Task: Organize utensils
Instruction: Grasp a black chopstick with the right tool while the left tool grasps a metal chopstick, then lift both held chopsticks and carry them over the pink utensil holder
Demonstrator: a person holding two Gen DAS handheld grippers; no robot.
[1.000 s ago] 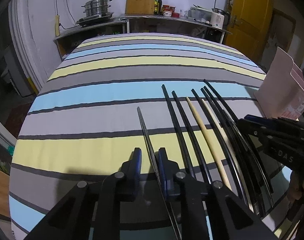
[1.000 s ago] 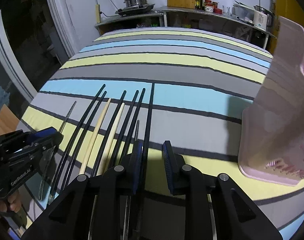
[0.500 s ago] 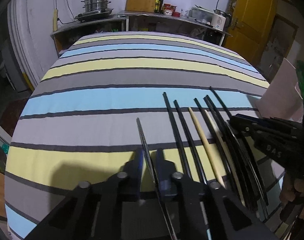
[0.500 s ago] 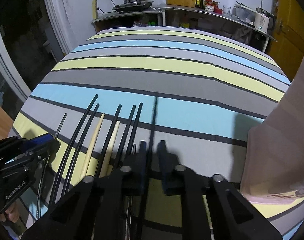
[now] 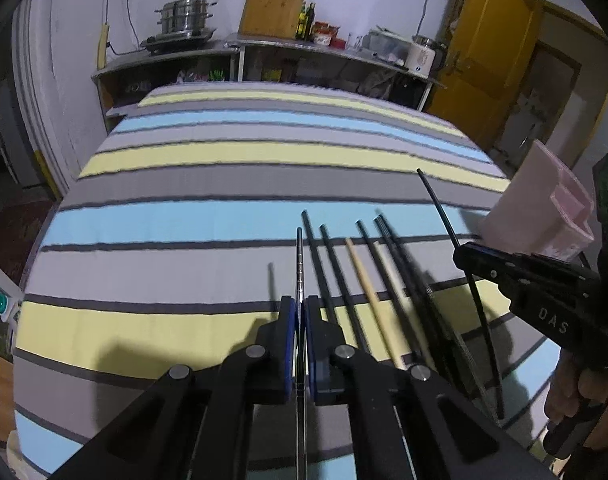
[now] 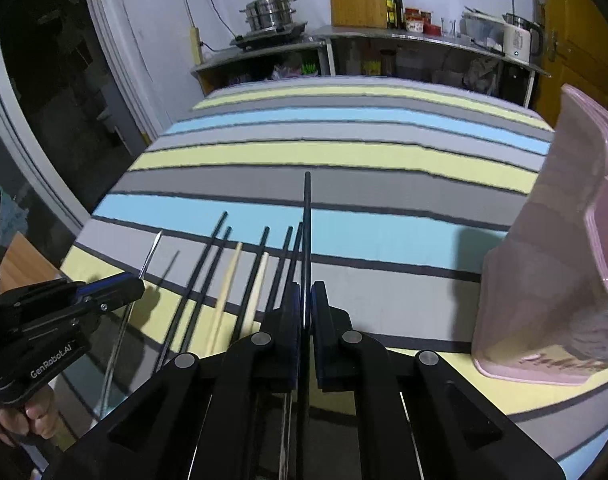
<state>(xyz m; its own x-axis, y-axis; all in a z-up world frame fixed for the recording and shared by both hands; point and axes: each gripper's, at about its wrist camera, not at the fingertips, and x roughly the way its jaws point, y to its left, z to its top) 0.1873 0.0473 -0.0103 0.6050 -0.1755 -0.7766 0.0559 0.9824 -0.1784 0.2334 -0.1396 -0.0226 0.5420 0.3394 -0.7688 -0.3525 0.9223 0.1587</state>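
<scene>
My left gripper (image 5: 300,312) is shut on a thin metal chopstick (image 5: 299,264) and holds it above the striped cloth; its shadow lies to the left. My right gripper (image 6: 305,296) is shut on a black chopstick (image 6: 307,216), also lifted; it also shows in the left wrist view (image 5: 440,210). Several black chopsticks (image 5: 328,272) and two pale wooden chopsticks (image 5: 364,280) lie side by side on the cloth between the grippers. The pink utensil holder (image 6: 556,264) stands at the right of my right gripper.
The table wears a striped cloth (image 5: 224,184) in yellow, blue and grey. A kitchen counter (image 6: 384,36) with a steamer pot, cutting board and bottles stands behind the far edge. A yellow door (image 5: 492,40) is at the back right.
Both grippers closed on a chopstick and lifted it off the cloth: the left took the metal one, the right the black one from the right end of the row.
</scene>
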